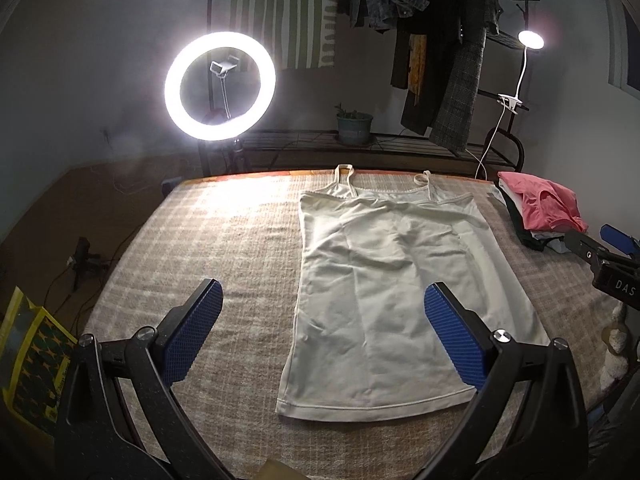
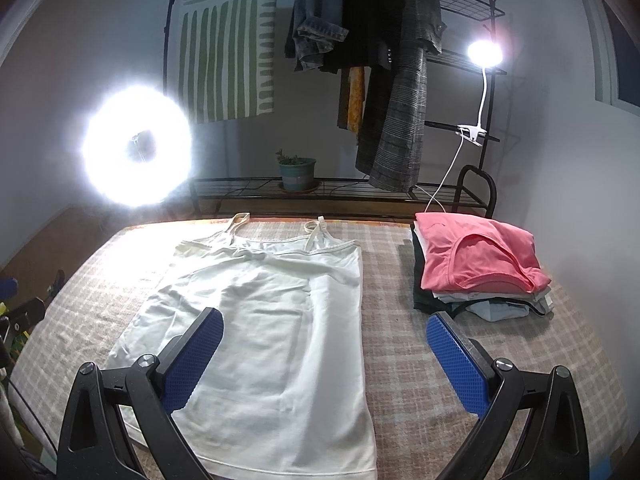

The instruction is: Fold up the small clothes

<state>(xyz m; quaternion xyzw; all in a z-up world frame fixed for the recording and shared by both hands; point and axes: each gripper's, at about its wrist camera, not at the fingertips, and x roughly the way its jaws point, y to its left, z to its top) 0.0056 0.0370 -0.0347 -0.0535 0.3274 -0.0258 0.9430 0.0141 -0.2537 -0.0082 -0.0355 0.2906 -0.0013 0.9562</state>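
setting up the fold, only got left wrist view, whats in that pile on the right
Observer: The pile is folded clothes, with a pink top uppermost.
Operator: is the right gripper holding anything
Observer: No. The right gripper is open, above the camisole's right edge.
Operator: pile touching the camisole
Observer: No, bare blanket lies between them.

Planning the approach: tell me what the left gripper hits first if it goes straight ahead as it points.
Probably the white camisole: the open left gripper aims at its left edge, mid-length. Depth is unclear.
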